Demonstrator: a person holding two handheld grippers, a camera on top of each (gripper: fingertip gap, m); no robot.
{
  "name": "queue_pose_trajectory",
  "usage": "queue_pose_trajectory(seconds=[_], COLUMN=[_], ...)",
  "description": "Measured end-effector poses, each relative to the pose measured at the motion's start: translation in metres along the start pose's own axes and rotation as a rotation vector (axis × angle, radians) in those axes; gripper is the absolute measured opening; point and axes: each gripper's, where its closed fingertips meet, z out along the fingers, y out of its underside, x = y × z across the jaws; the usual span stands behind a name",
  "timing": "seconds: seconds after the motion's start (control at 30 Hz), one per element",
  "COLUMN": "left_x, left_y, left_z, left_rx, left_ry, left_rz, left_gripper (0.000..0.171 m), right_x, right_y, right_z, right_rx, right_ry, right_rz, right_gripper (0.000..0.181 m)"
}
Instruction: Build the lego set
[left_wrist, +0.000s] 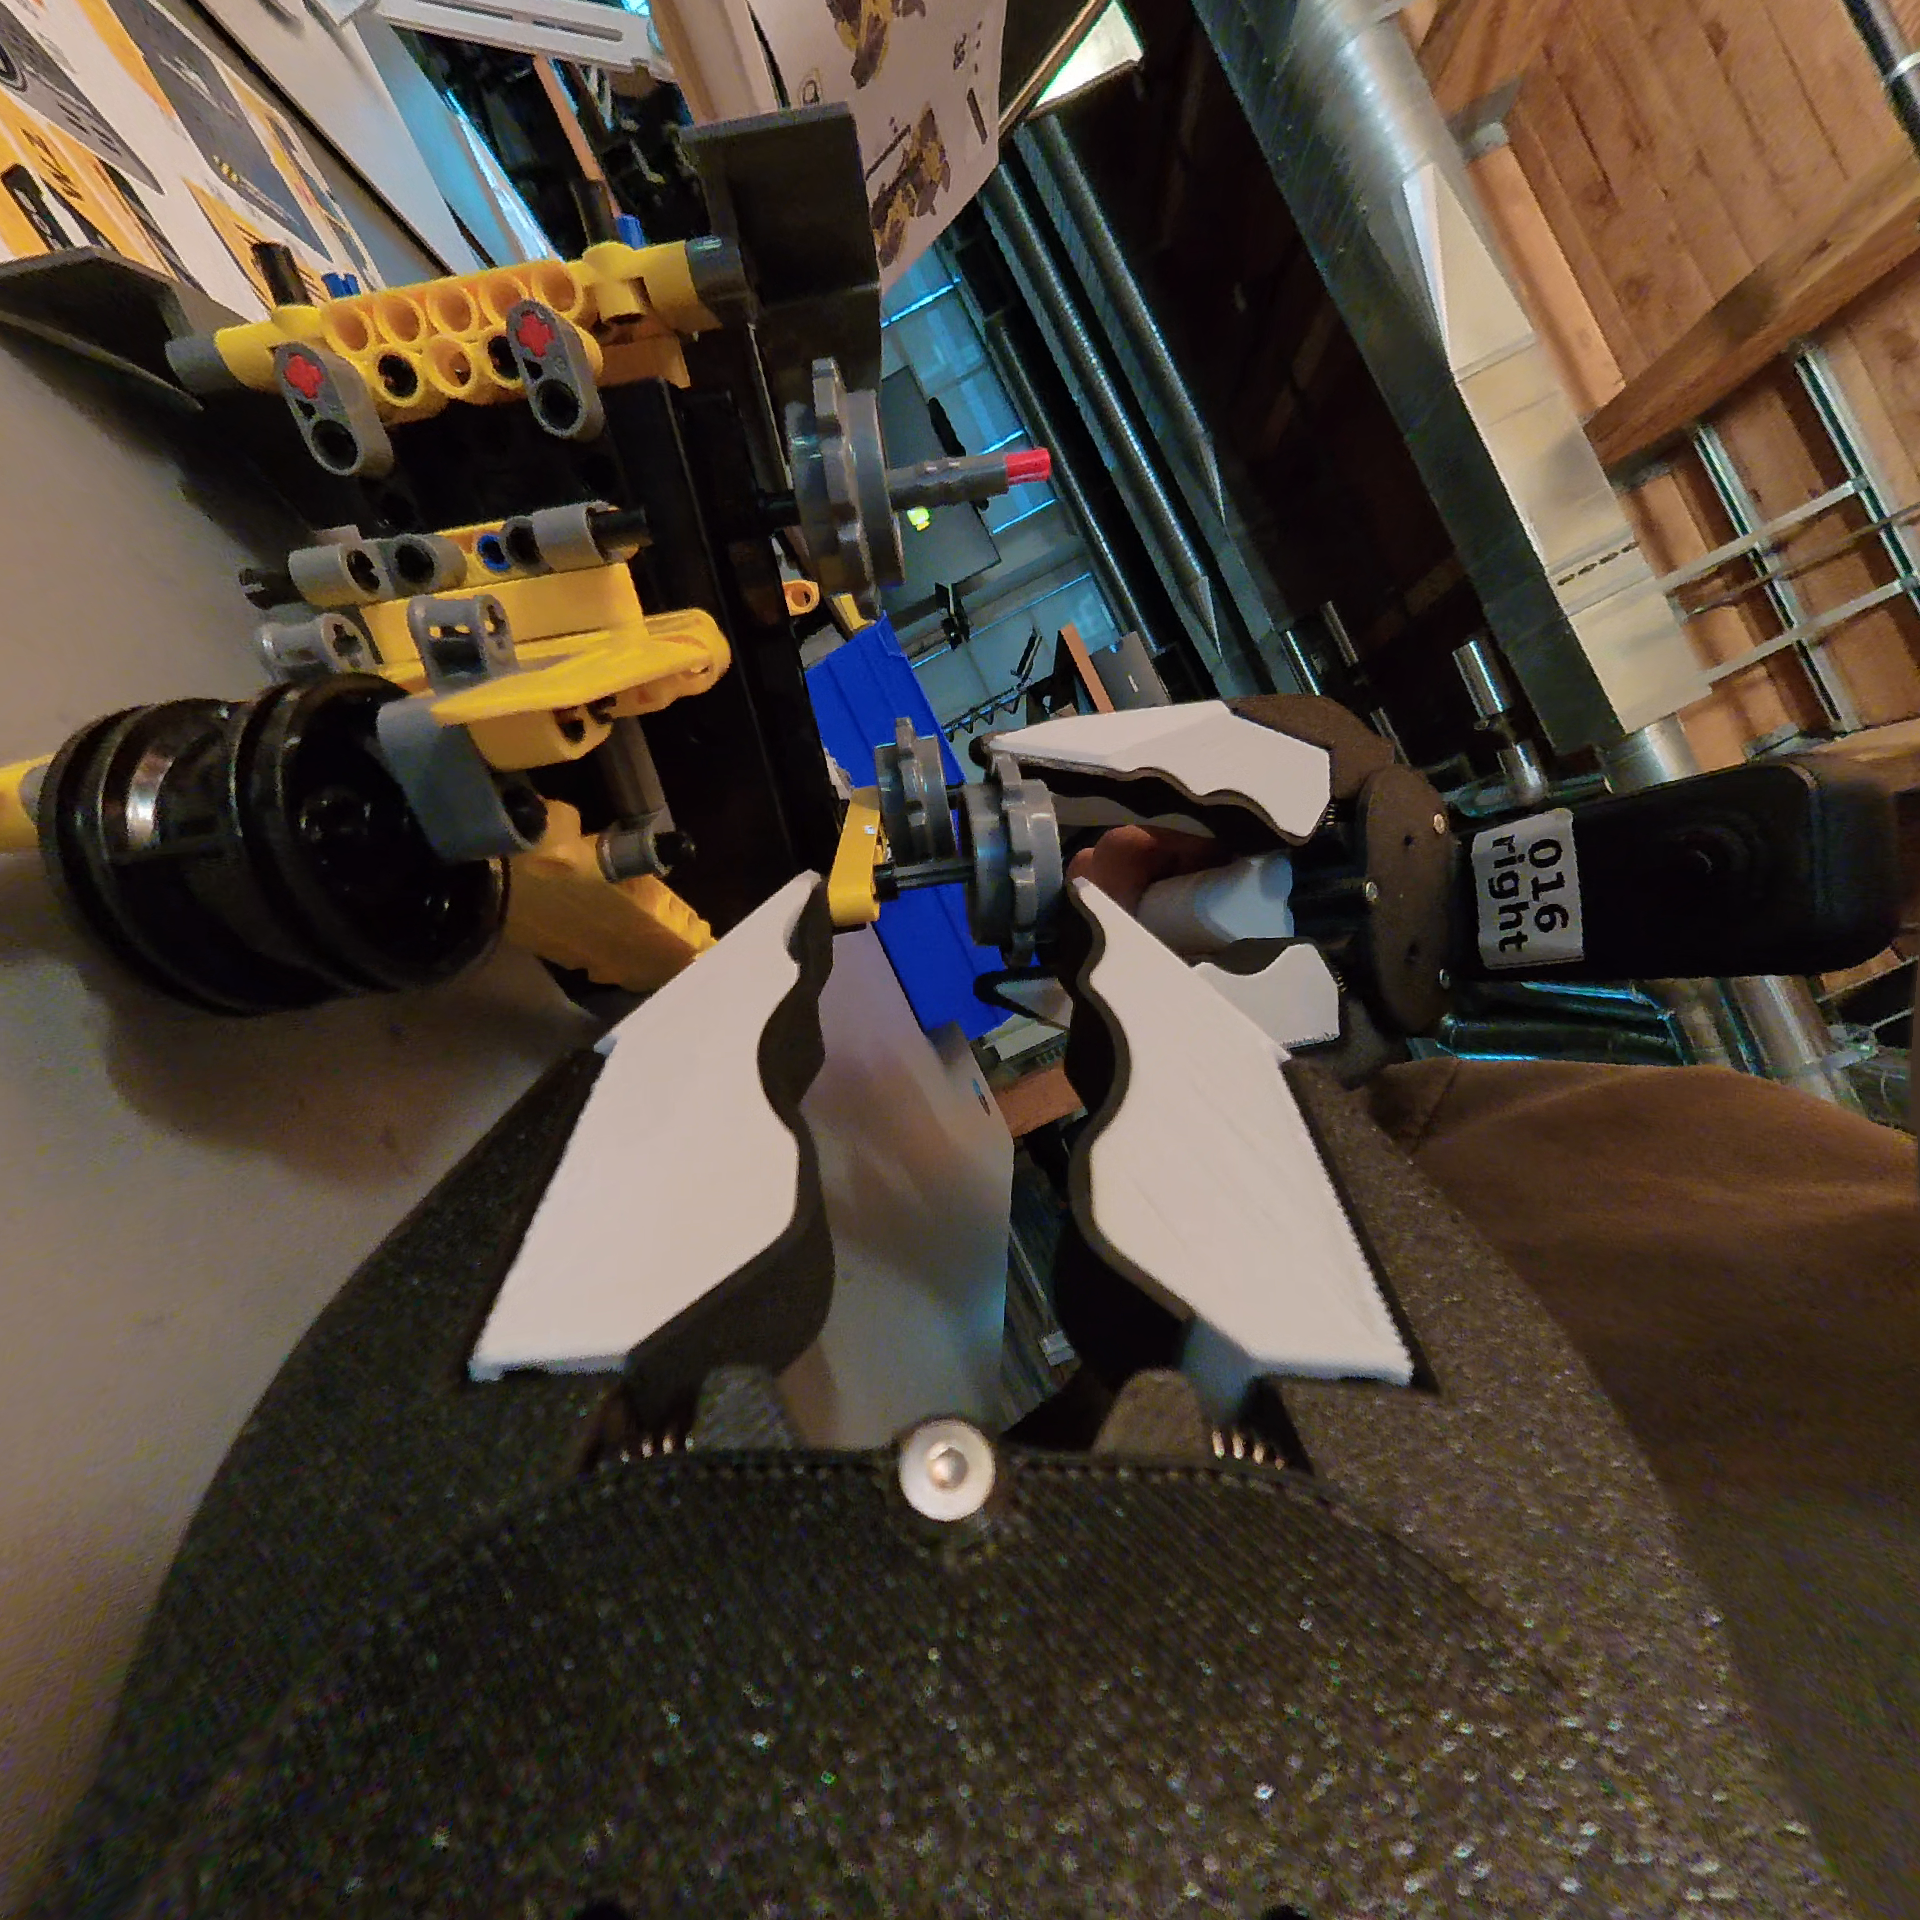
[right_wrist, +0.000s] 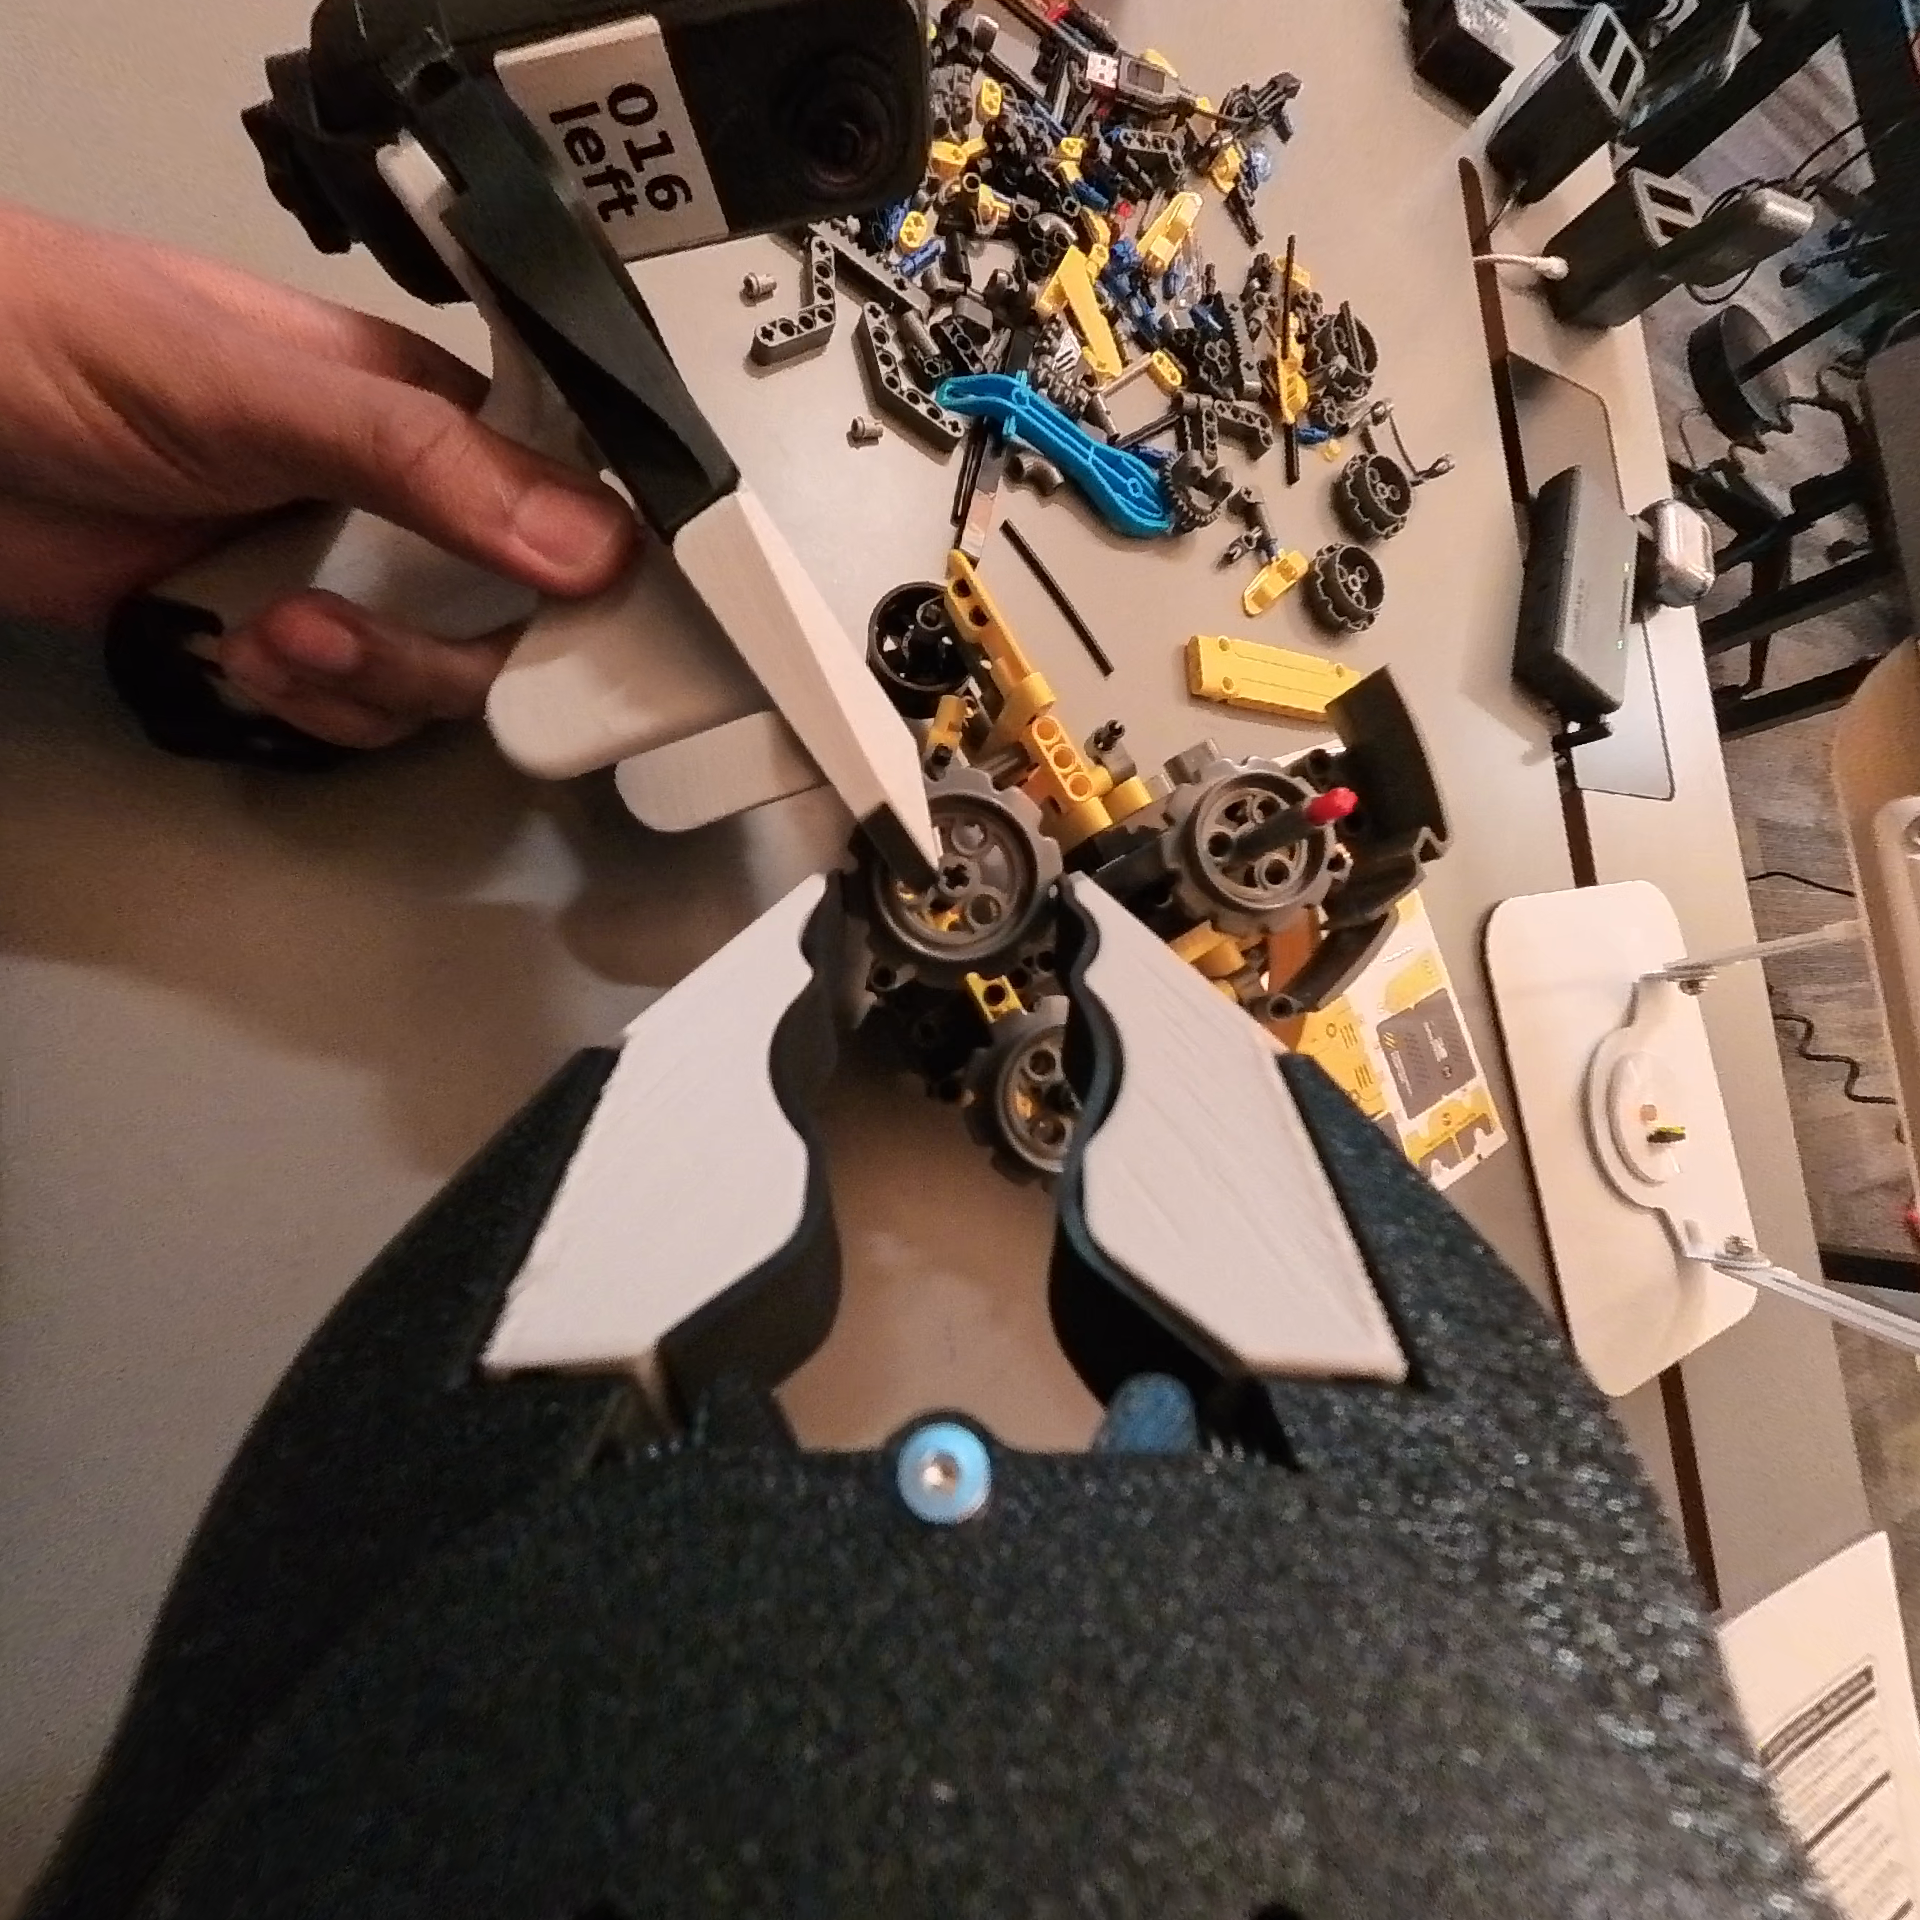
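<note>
A yellow, black and grey brick vehicle model (right_wrist: 1049, 748) lies on the grey table (right_wrist: 260, 1039); it also shows in the left wrist view (left_wrist: 488, 623). My right gripper (right_wrist: 951, 894) closes around the rim of a grey sprocket wheel (right_wrist: 977, 914) on the model's black axle. My left gripper (left_wrist: 951, 894) straddles that axle: one fingertip (left_wrist: 1081, 904) is at the face of the wheel (left_wrist: 1013, 862), the other at a yellow beam (left_wrist: 854, 868). The right gripper's upper finger (left_wrist: 1164, 753) reaches in from the right. A second sprocket (right_wrist: 1252, 831) carries a red-tipped axle.
A pile of loose bricks (right_wrist: 1122, 270), a blue tool (right_wrist: 1060, 457) and a yellow panel (right_wrist: 1268, 675) lie beyond the model. A white plate (right_wrist: 1621, 1143) and a sticker sheet (right_wrist: 1423, 1060) are to the right. A hand (right_wrist: 312, 436) holds the left gripper. A blue bin (left_wrist: 883, 707) stands behind the model. Both grippers' tips are close together, under 4 cm apart.
</note>
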Motion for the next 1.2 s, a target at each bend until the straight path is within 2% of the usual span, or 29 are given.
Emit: queue_pose_trajectory(seconds=[1.03, 1.1, 1.2], left_x=[-0.005, -0.009, -0.01], left_y=[0.002, 0.004, 0.005], left_z=[0.002, 0.003, 0.003], left_rx=[-0.012, -0.024, -0.024], left_ry=[-0.052, -0.082, -0.089], left_rz=[0.04, 0.049, 0.054], left_gripper=[0.032, 0.022, 0.022], right_x=[0.0, -0.001, -0.001], right_y=[0.008, 0.011, 0.015], right_z=[0.006, 0.009, 0.011], right_rx=[0.099, 0.083, 0.079], right_ry=[-0.026, -0.028, -0.005], right_rz=[0.077, 0.07, 0.033], right_gripper=[0.04, 0.04, 0.039])
